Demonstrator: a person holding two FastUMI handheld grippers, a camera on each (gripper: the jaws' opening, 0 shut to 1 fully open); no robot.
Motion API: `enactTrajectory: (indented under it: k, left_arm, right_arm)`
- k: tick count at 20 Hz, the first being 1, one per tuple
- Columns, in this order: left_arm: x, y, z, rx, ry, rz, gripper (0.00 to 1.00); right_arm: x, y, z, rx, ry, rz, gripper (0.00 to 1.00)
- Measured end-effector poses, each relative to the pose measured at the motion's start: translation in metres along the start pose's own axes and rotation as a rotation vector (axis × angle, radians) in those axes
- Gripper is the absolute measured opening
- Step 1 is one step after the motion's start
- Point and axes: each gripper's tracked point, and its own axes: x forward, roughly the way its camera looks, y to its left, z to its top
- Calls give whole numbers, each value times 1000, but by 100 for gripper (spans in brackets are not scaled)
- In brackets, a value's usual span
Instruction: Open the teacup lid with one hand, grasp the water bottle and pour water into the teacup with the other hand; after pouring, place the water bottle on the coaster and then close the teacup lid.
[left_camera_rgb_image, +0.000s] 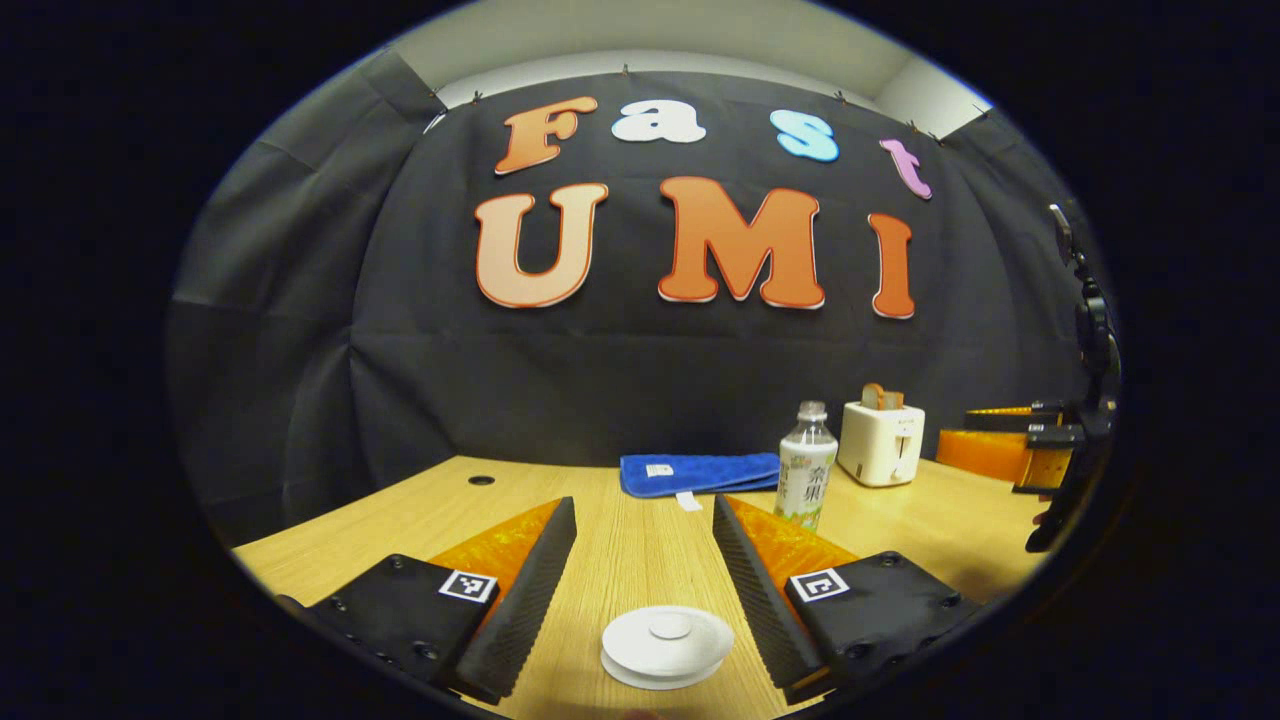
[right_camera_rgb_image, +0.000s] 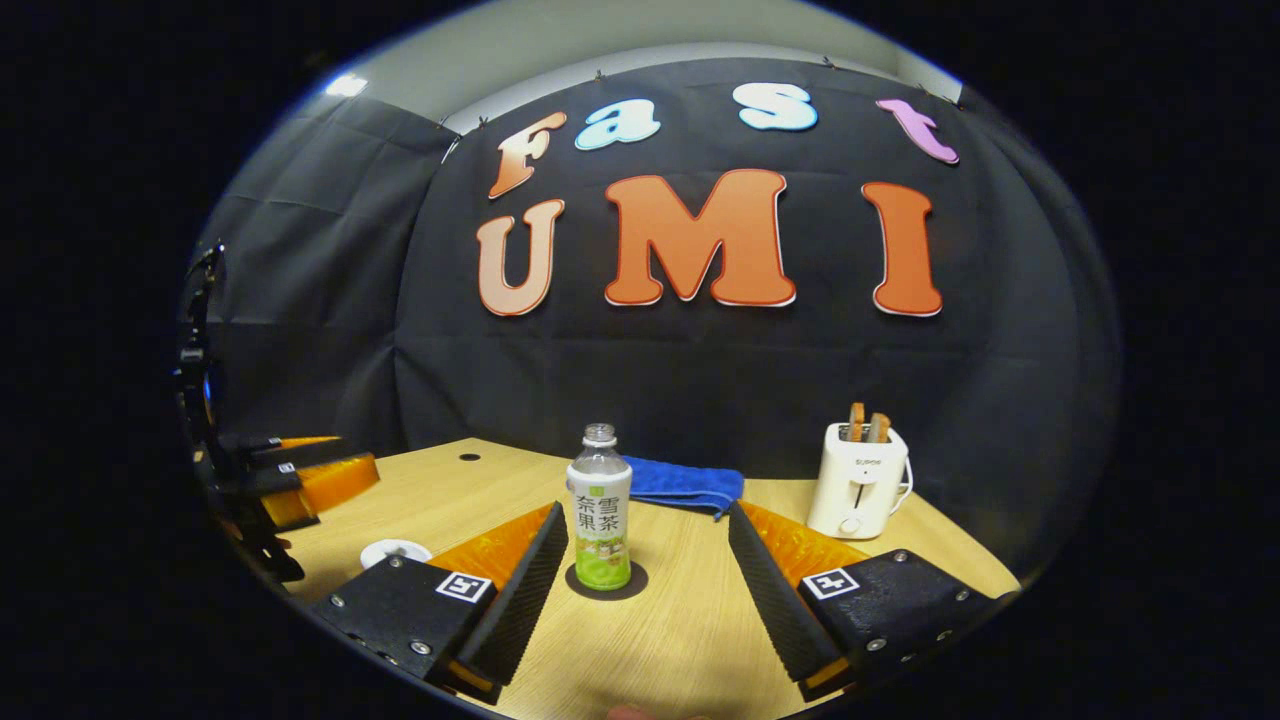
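Bottle (right_camera_rgb_image: 599, 510) — one; claws — two, empty

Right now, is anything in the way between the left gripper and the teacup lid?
Nothing visible is. In the left gripper view the white teacup lid lies low between the open fingers of the left gripper, with only bare table around it. The water bottle stands farther back, off to the side.

Count on the surface (right_camera_rgb_image: 680, 640): one bottle (right_camera_rgb_image: 599, 510), one coaster (right_camera_rgb_image: 607, 582), one lidded teacup (left_camera_rgb_image: 667, 645), one blue towel (left_camera_rgb_image: 699, 472), one toaster (right_camera_rgb_image: 858, 480) holding two slices (right_camera_rgb_image: 866, 425). Two grippers present, left (left_camera_rgb_image: 640, 560) and right (right_camera_rgb_image: 645, 565), two fingers each.
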Motion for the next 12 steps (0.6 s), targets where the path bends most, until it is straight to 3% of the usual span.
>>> enactTrajectory:
  k: [5, 6, 12]
  left_arm:
    - [-13, 1, 54, -7, -94, 25, 93]
    - [-14, 1, 62, -13, -105, 27, 89]
    - [-25, -8, 84, -26, -132, 14, 91]
  right_arm:
    - [-20, 8, 25, -65, -64, -43, 97]
    - [-23, 9, 31, -73, -79, -56, 97]
    - [-42, 34, 60, -117, -125, -64, 98]
